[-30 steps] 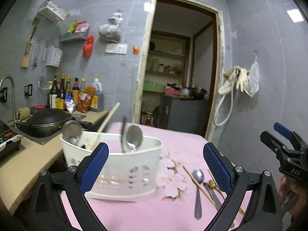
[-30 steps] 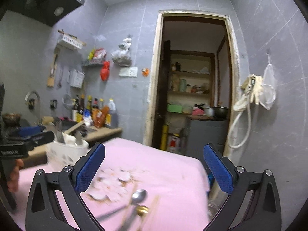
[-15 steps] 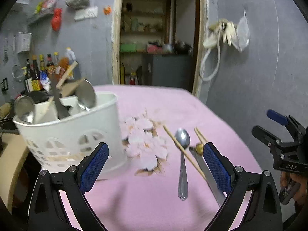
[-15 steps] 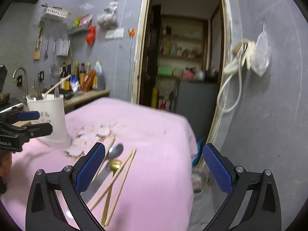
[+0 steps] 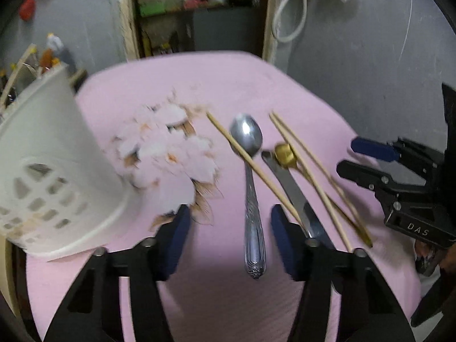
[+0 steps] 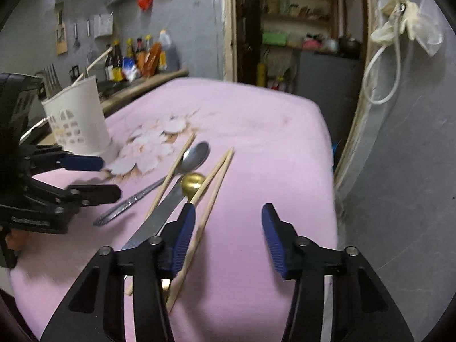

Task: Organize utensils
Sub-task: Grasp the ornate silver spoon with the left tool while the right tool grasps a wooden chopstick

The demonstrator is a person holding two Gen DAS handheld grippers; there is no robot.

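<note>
On the pink cloth (image 5: 199, 79) lie a silver spoon (image 5: 252, 199), a gold spoon (image 5: 285, 154), a knife (image 5: 293, 193) and several chopsticks (image 5: 310, 171). My left gripper (image 5: 229, 228) hovers over the silver spoon's handle, which lies between its closing jaws; the pads do not touch it. My right gripper (image 6: 228, 236) is low over the cloth (image 6: 270, 131), jaws closing, with a chopstick (image 6: 208, 208) just inside its left finger, untouched. Beside it are the knife (image 6: 162, 213), gold spoon (image 6: 193, 181) and silver spoon (image 6: 196, 154). The white caddy (image 5: 42, 171) holds several utensils.
The caddy (image 6: 77, 119) stands at the cloth's left end, next to a counter with bottles (image 6: 136, 57). Behind the table is an open doorway (image 6: 299, 28). The table's right edge runs close to a grey wall where gloves (image 6: 399, 20) hang.
Both grippers tipped downward and sank toward the cloth, and their jaws narrowed. The left one swung right, away from the caddy, to over the silver spoon.
</note>
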